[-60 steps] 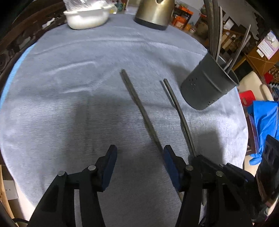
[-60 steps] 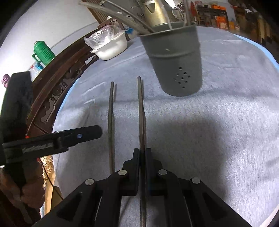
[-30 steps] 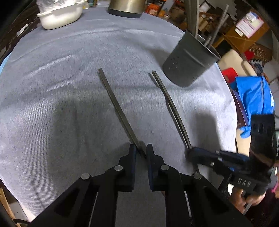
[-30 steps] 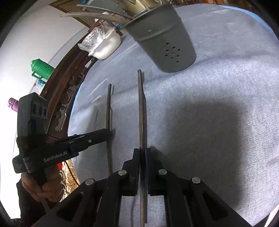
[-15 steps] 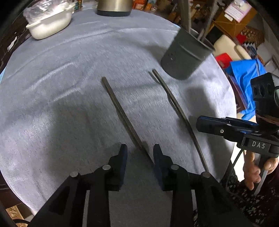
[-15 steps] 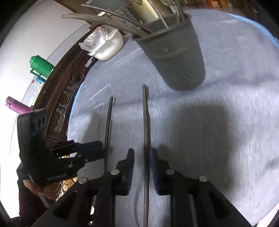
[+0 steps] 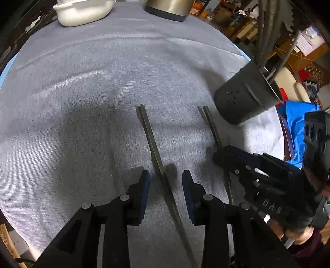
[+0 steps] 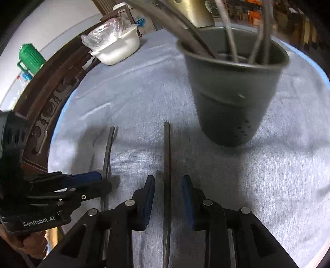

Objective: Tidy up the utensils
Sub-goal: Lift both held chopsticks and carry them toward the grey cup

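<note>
while both grippers are hovering low over the grey tablecloth (image 7: 82, 92), two dark chopsticks are lying flat on it, side by side and apart, their far ends pointing toward the grey utensil holder (image 8: 233, 99). left gripper (image 7: 165, 183) is sitting with fingers spread apart, straddling the left chopstick (image 7: 150, 136) without touching it; the stick is running between the blue pads (image 7: 145, 185) and on under the gripper body. right gripper (image 8: 168, 189) is likewise standing with fingers parted, the right chopstick (image 8: 167, 148) passing between them, clear of both pads. neither stick is being gripped.

utensil holder is standing upright on the cloth, just beyond and to the right of the right chopstick's far end, near but not touching it. several long utensils are sticking out of the holder's rim, blurred, so exact kinds are hard to tell. small drain holes are showing low on the holder's wall.

farther from the holder, across the cloth, a white dish (image 8: 117, 51) covered with clear plastic is sitting near the table edge, and a brass-coloured pot (image 7: 169, 8) is sitting beside it. a green jug (image 8: 31, 56) is standing off the table, well beyond the dish from the holder.
</note>
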Demonstrator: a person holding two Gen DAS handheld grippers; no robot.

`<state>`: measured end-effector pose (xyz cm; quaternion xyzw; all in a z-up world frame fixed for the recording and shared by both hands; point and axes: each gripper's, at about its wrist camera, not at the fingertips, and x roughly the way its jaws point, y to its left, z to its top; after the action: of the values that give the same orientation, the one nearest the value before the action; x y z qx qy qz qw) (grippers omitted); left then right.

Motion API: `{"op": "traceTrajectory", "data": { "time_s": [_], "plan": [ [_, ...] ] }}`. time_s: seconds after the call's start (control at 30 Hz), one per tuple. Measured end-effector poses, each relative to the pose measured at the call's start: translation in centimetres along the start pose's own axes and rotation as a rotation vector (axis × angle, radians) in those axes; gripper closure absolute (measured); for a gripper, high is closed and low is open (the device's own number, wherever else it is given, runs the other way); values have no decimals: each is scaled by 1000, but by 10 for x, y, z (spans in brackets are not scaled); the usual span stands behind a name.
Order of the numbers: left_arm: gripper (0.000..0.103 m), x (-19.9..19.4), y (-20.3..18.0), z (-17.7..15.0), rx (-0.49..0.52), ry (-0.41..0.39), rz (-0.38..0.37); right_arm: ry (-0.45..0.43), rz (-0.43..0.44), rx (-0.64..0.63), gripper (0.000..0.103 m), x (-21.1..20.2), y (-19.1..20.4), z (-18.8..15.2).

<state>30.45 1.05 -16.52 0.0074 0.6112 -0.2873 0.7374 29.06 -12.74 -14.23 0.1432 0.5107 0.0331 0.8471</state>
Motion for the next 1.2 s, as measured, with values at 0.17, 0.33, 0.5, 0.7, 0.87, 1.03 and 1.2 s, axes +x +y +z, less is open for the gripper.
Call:
{"op": "traceTrajectory", "data": {
  "time_s": [0.17, 0.33, 0.5, 0.7, 0.87, 1.03, 1.2],
  "plan": [
    [70, 8, -8, 17, -25, -1, -6, -1, -46, -56, 73, 5, 10, 3],
    [70, 8, -2, 20, -62, -24, -39, -24, -77, -91, 88, 4, 9, 0],
    [91, 6, 3, 10, -39, -48, -31, -29, -27, -46, 95, 2, -4, -2],
    [93, 3, 9, -2, -25, -44, -46, -1, 31, 12, 95, -5, -16, -10],
    [92, 4, 5, -14, 2, -23, -37, 56, 79, 61, 95, -8, -26, -14],
    [92, 4, -2, -23, 25, 6, -16, 118, 97, 81, 95, -10, -34, -15],
    [87, 8, -5, -9, 17, 35, 5, 161, 84, 99, 94, -5, -32, -6]
  ]
}}
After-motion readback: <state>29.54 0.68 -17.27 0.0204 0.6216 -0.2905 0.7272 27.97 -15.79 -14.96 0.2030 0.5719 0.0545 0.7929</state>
